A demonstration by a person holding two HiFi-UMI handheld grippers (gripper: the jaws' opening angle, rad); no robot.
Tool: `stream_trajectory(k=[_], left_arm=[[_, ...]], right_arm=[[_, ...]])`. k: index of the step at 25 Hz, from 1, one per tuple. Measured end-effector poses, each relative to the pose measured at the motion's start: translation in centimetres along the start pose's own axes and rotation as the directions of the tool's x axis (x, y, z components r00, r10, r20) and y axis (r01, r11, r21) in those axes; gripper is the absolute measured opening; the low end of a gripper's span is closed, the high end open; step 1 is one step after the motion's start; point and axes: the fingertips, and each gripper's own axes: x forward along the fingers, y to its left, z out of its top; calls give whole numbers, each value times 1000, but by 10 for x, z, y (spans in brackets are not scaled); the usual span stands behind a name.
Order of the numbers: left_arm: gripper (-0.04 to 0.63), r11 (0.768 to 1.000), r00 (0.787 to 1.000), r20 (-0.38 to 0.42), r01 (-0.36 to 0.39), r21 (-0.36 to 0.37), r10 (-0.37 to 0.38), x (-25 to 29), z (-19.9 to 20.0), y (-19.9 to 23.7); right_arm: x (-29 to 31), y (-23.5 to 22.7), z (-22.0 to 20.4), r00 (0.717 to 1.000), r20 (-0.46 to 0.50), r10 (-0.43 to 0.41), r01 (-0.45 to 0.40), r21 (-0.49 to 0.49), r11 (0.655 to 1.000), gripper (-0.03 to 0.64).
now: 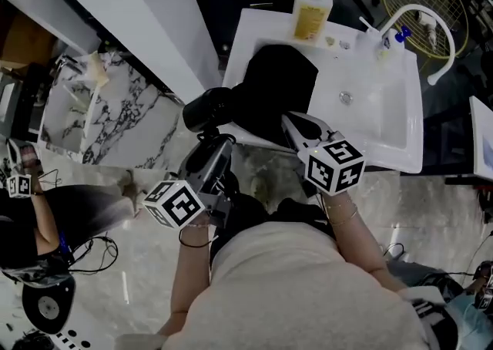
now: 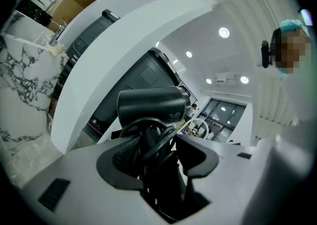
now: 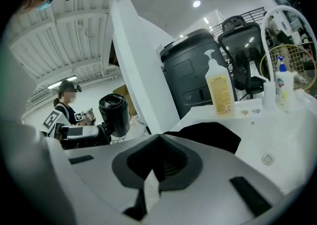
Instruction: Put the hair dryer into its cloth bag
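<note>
Clamping hair dryer [image 2: 151, 105] by handle, cord bundled in, with left hand-held gripper [image 2: 153, 144]; barrel riding just above jaws, probably to stop cord trailing during bagging. Holding right hand-held gripper [image 3: 158, 140] closed, nothing visibly pinched, cloth bag [image 3: 208, 135] lying just ahead on sink [image 3: 277, 140]. Reading nothing off pump bottle [image 3: 219, 90] label: too small.
</note>
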Motion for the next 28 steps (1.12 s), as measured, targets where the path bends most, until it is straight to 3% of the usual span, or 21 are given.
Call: stream_trajectory(k=[6,13,18,23,28], left_arm=[[222,998,995,-85,61,12,-60,18,13,21],[222,995,986,-137,97,-22,-99,23,10,30],[222,994,983,-151,106,-24,-109,24,7,31],[222,995,983,-159,96,-8,-96,21,0,35],[222,994,981,-185,72,76,-57,16,-9,37]], right_arm=[[13,-6,-8,995,-2,-103,103,28,994,0],[16,-6,-18,988,-51,-143,143,11,990,14],[20,-4,-27,985,-101,-141,140,-13,990,67],[27,-4,-40,973,-171,-156,136,-121,983,104],[35,-7,-55,962,-240,-129,88,-176,980,143]])
